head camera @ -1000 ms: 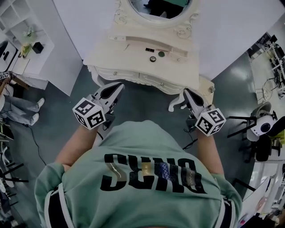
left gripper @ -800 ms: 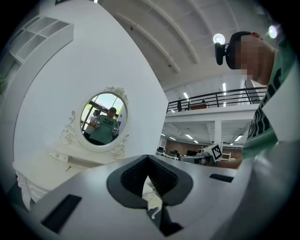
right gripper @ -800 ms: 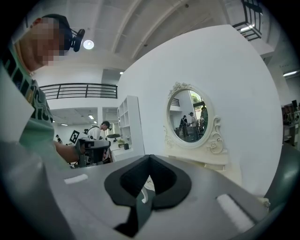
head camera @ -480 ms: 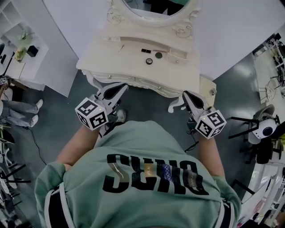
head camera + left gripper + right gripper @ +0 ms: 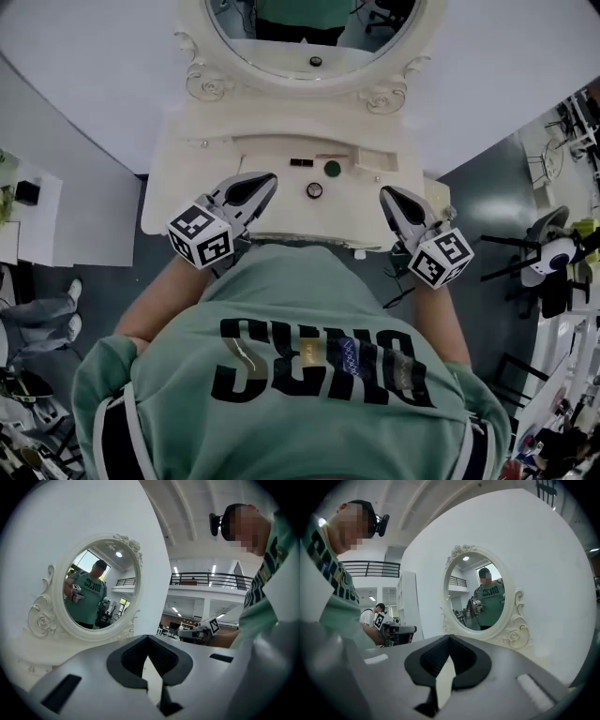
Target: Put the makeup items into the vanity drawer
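Observation:
On the cream vanity top (image 5: 187, 183), in the head view, lie a round compact (image 5: 315, 190), a green round pot (image 5: 332, 169) and a small black item (image 5: 301, 162). My left gripper (image 5: 268, 179) hovers over the top, left of the compact, jaws shut and empty. My right gripper (image 5: 385, 193) hangs over the right front edge, also shut with nothing in it. The vanity's drawers are hidden below the front edge and my body. Both gripper views look up past the left gripper (image 5: 148, 638) and right gripper (image 5: 449, 638) at the oval mirror (image 5: 93, 590), not at the items.
The oval mirror (image 5: 309, 37) with its carved frame stands at the back of the vanity. A low raised shelf with a cream box (image 5: 375, 159) runs behind the items. White shelving (image 5: 23, 202) stands left; chairs and a stool (image 5: 553, 258) stand right.
The person has stepped up to the vanity. Both grippers, earlier over the floor in front of it, are now above its top. Their jaws stayed shut.

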